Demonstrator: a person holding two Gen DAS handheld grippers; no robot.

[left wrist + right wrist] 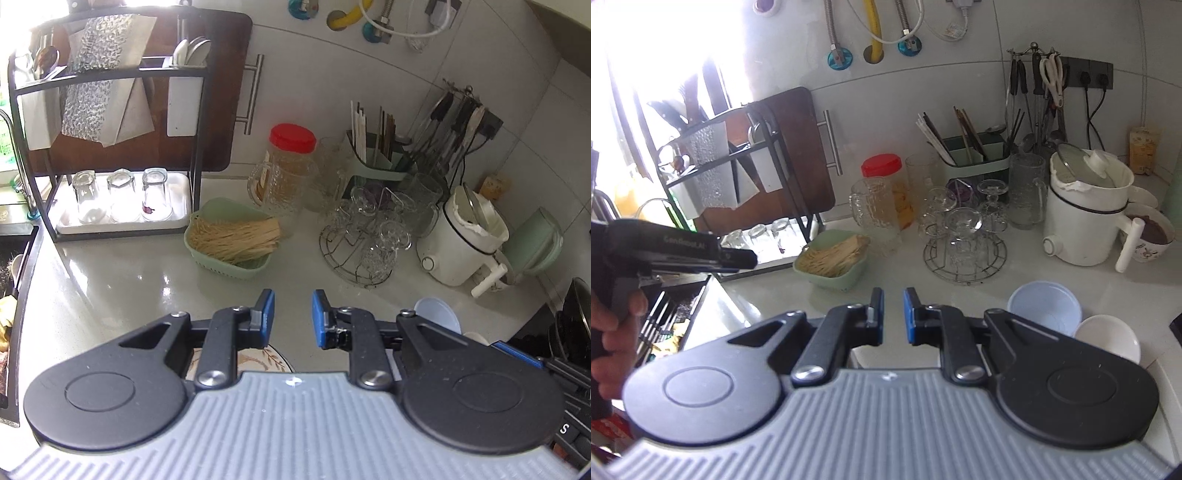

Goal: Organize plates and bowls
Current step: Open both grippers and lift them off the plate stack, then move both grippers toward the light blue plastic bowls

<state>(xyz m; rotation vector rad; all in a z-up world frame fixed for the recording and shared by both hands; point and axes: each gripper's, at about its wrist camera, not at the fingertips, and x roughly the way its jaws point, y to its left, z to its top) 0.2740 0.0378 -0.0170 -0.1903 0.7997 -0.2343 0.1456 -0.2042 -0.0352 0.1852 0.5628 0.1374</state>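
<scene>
A pale blue bowl (1045,306) and a white bowl (1108,338) sit side by side on the white counter, just right of my right gripper (893,317), which is open and empty above the counter. In the left wrist view the blue bowl (437,314) shows behind the right finger of my left gripper (293,319), which is open and empty. A plate with a leaf pattern (264,360) lies under the left gripper, mostly hidden by it. A black dish rack (110,147) stands at the back left.
A green basket of dry noodles (231,240), a red-lidded jar (291,166), a wire stand of glasses (364,236), a white cooker (465,240) and a chopstick holder (373,155) crowd the back. The sink (14,295) is at left. The left gripper body (665,243) shows in the right wrist view.
</scene>
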